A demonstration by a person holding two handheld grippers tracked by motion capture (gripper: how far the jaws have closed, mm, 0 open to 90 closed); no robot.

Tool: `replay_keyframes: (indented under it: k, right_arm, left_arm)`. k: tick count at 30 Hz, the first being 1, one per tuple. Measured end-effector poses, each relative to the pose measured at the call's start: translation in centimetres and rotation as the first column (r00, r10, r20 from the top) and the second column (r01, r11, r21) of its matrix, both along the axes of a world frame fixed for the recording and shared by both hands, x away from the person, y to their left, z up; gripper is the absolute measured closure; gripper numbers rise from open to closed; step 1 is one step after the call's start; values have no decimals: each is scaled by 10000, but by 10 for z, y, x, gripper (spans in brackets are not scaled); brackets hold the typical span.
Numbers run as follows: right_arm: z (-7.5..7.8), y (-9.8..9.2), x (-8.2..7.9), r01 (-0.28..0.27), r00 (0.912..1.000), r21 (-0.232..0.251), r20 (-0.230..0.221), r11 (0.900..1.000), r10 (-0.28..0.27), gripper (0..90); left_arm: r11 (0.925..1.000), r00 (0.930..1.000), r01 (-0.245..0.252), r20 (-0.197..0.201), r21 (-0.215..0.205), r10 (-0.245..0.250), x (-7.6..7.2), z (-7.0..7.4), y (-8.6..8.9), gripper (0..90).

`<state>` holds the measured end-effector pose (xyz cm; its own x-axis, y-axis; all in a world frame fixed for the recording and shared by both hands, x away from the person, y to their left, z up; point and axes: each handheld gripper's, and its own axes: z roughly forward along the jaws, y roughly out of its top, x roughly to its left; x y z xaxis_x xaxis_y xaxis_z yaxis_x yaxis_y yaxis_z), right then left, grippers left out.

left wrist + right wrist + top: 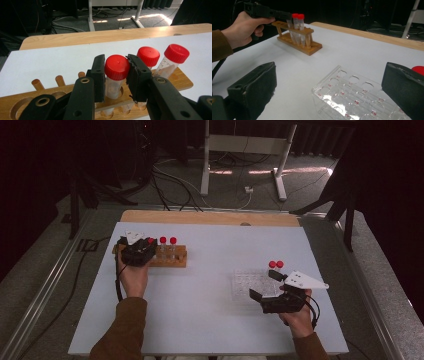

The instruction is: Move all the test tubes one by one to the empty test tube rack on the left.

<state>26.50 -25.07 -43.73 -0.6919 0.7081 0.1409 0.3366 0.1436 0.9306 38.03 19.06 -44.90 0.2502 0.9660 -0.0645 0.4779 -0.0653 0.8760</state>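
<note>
My left gripper point(117, 75) is clamped on the red cap of the leftmost tube point(115, 75), upright in the wooden rack point(172, 82), ready to lift, while my right gripper point(329, 95) waits open over the clear tray point(352, 95), well right of that rack.

Lighting: white table sheet point(215, 300) evenly and brightly lit from above; surroundings near black. Sunlit streaks on the floor point(260, 171) behind the table. Shadows: soft, short. Glare: faint glints on the clear plastic rack point(352, 97). Focus: high view soft and grainy; nearest black jaw pads slightly blurred in the gripper views.
</note>
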Motion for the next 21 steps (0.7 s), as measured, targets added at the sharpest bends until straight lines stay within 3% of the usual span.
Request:
replay_keyframes:
  k: [5,8,11,16,18,21]
  right_arm:
    - [0,0,0,8,10000,10,3,10000,-8,0]
    - [1,-1,0,38,10000,23,15,10000,-38,0]
    - [1,-2,0,99,9999,-32,42,9999,-98,0]
    - [3,-3,-1,238,9996,-52,163,9997,-237,0]
    - [4,-3,-1,386,9988,-180,309,9991,-381,0]
    - [8,-5,-1,608,9970,-161,479,9980,-600,0]
  left_arm:
    - [10000,9999,11,-106,-13,-11,0,-4,0,653]
    - [9995,10000,47,-71,-319,-49,-2,-4,2,598]
    - [9950,9998,-29,198,-996,49,-7,-3,5,498]
    - [9932,9995,-84,285,-1158,117,-15,0,7,273]
    - [9868,9994,-129,306,-1614,181,-20,1,10,197]
    - [9828,9993,-118,315,-1843,179,-27,2,13,160]
